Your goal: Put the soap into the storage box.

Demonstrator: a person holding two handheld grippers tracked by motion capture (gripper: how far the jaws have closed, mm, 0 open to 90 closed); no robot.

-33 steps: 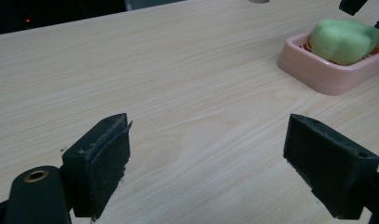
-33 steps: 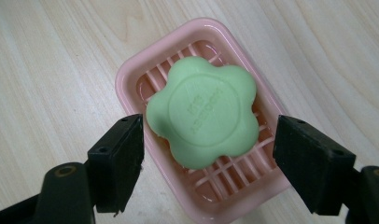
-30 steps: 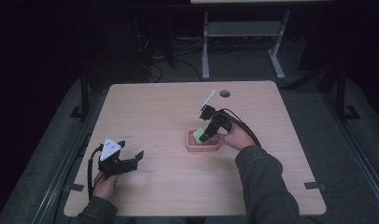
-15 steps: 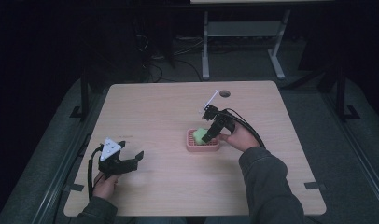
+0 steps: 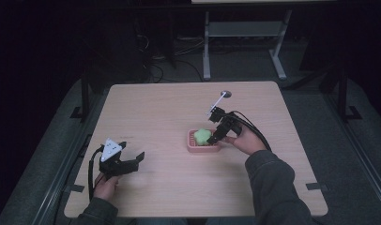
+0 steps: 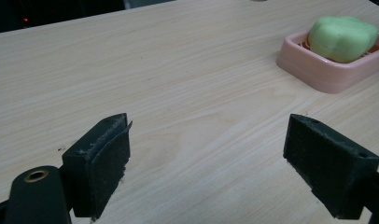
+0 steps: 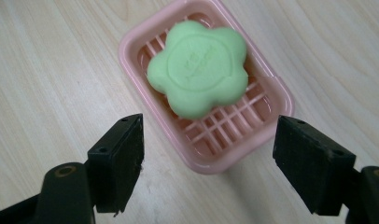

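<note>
A green flower-shaped soap (image 7: pixel 198 79) lies in a pink slatted soap dish (image 7: pixel 271 84) on the wooden table. In the high view the soap (image 5: pixel 202 136) and the dish (image 5: pixel 192 147) sit a little right of the table's middle. My right gripper (image 5: pixel 216 135) hangs just above the dish's right end, open, with nothing between its jaws (image 7: pixel 208 163). My left gripper (image 5: pixel 132 161) rests low near the front left of the table, open and empty (image 6: pixel 208 158). From it the soap (image 6: pixel 342 38) and dish (image 6: pixel 318 74) appear far off at the upper right.
A small round grommet hole (image 5: pixel 225 94) is in the table's far edge. A metal-legged stand (image 5: pixel 240 42) and cables lie on the dark floor beyond. Bare wood (image 5: pixel 151 117) spreads between the two grippers.
My right gripper has drawn slightly back and right from the soap, which stays in the dish. The left gripper has not moved.
</note>
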